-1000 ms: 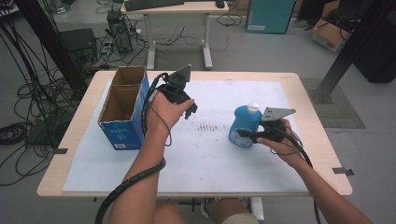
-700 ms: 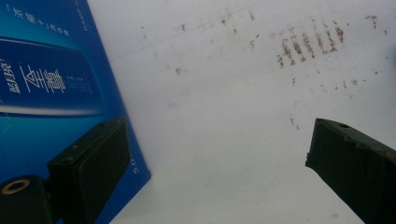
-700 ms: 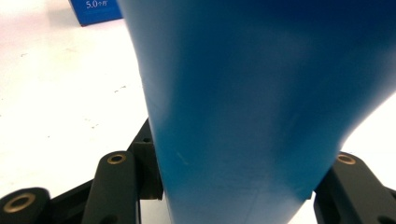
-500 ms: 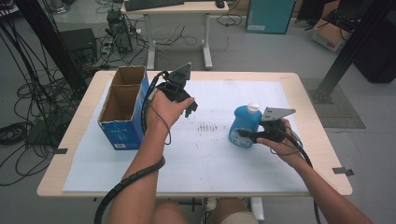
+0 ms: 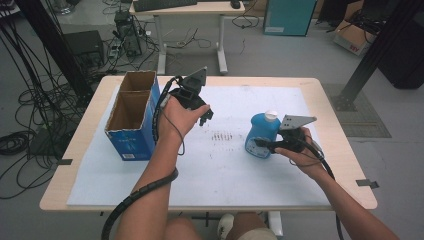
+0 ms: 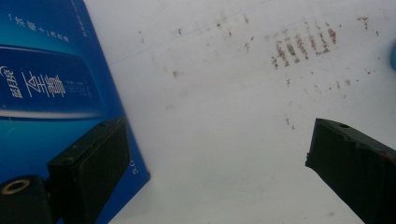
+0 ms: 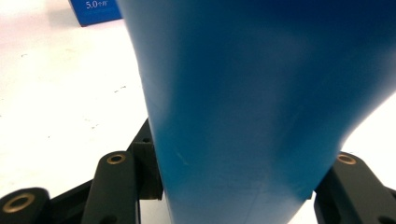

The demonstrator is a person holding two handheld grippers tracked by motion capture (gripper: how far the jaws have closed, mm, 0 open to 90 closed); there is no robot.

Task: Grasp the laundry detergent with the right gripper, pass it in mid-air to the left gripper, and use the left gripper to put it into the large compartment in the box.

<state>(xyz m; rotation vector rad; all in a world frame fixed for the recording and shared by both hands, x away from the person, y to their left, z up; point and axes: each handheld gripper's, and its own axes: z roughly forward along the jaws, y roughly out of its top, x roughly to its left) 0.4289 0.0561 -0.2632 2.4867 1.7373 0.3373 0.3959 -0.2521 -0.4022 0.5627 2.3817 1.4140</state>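
Nothing shifted over the last second: the right tongs (image 5: 261,144) stayed clamped on the blue plastic bottle with the white cap (image 5: 262,134), standing toward the desk's (image 5: 90,145) right edge. The left tongs (image 5: 204,116) hung wide open and empty beside the open blue cardboard box (image 5: 131,140) near the left edge, so the carry looked not yet begun.

box (image 5: 131,116) left on table (image 5: 210,170), bottle (image 5: 261,135) right

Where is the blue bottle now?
In the high view the blue bottle stands on the right part of the white sheet, clamped by the right gripper, just right of the brown marks.
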